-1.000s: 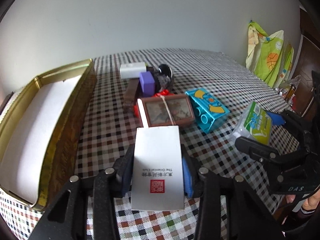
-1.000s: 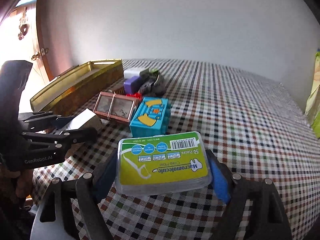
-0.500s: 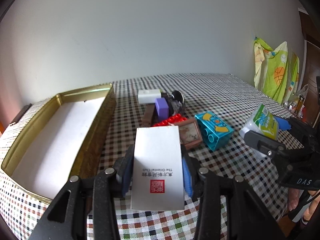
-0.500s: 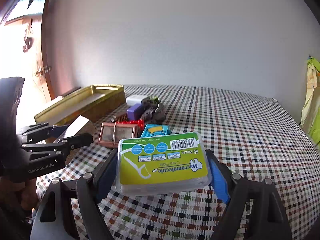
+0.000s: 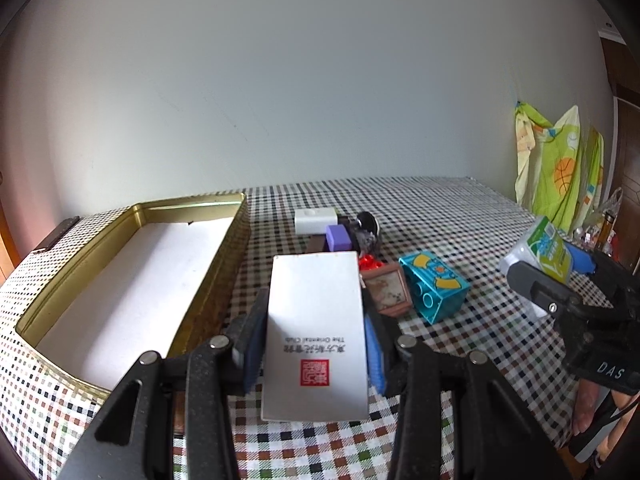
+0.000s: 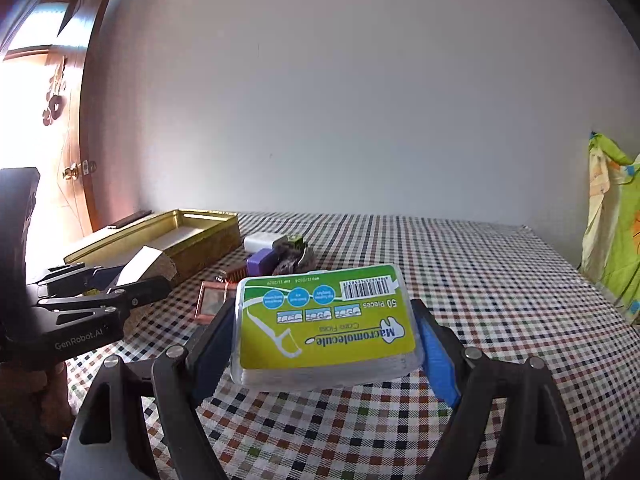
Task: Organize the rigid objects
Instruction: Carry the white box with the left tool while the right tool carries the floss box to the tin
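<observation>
The checked tablecloth (image 5: 460,216) filled the lower half of both views, and on its left side lay the largest thing, a gold tin tray (image 5: 208,276) with a bare white floor and nothing in it yet. Beside the tray's right wall sat a small heap still to be sorted: a teal toy brick (image 5: 434,286), a little brown framed picture (image 5: 390,289) leaning against it, a purple block (image 5: 339,237), a white charger-like box (image 5: 315,220) and some dark bits behind them that were too small to name. The left gripper (image 5: 316,344) was clamped on a white card box (image 5: 316,320) with a red seal, held above the cloth just right of the tray. The right gripper (image 6: 326,340) was clamped on a green-labelled floss-pick box (image 6: 324,320), carried clear of the table and well to the right of the heap. The step in hand looked like carrying both boxes to the tray. To do it well, the white box should probably go first, lifted over the near wall, laid flat in a far corner, and released only once it rested on the floor. The floss box could then be set flush against it, leaving room for the heap.
</observation>
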{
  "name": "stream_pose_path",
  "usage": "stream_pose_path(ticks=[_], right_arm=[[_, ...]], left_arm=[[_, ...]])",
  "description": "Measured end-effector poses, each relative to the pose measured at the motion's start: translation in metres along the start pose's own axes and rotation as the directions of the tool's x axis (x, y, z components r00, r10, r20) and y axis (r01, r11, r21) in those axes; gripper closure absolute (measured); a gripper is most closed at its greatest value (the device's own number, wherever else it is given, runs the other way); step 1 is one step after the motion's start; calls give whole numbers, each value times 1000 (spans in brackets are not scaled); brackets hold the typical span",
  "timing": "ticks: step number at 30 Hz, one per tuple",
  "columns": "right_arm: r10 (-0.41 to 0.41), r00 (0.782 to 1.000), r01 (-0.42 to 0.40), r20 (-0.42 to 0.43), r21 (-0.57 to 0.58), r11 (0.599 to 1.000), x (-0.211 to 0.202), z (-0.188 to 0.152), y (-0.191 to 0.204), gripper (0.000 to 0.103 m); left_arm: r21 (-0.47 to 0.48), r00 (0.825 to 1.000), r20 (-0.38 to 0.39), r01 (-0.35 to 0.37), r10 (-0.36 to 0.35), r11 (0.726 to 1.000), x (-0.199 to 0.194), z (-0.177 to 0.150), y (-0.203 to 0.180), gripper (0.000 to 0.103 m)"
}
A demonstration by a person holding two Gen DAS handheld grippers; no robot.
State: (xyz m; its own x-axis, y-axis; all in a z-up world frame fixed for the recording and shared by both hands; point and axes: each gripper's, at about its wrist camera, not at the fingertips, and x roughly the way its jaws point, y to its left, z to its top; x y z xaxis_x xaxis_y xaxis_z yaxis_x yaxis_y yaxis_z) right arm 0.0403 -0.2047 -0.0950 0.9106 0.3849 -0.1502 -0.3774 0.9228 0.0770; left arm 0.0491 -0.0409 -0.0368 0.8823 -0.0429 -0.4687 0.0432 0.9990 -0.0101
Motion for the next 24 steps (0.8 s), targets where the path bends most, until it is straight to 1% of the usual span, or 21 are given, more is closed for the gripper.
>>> stream_pose_path(ticks=[3,10,15,24], right_arm=[[-7,1000,7,17,3,1000,-4,0,-1,19],[-15,1000,15,19,3,1000,-6,0,2,19],[-15,1000,15,27,10,1000,-6,-1,6,19],[-9,999,7,41,27,1000,-10,-1,13,19]], left_arm=[[-1,1000,18,-3,3,1000,-3,-1,0,62],[-10,999,45,-4,5,1000,-9,-1,3,62],[-13,996,83,-22,23,1000,-16,-3,7,62],[-34,991,124,-45,49,998,-24,-3,14,62]])
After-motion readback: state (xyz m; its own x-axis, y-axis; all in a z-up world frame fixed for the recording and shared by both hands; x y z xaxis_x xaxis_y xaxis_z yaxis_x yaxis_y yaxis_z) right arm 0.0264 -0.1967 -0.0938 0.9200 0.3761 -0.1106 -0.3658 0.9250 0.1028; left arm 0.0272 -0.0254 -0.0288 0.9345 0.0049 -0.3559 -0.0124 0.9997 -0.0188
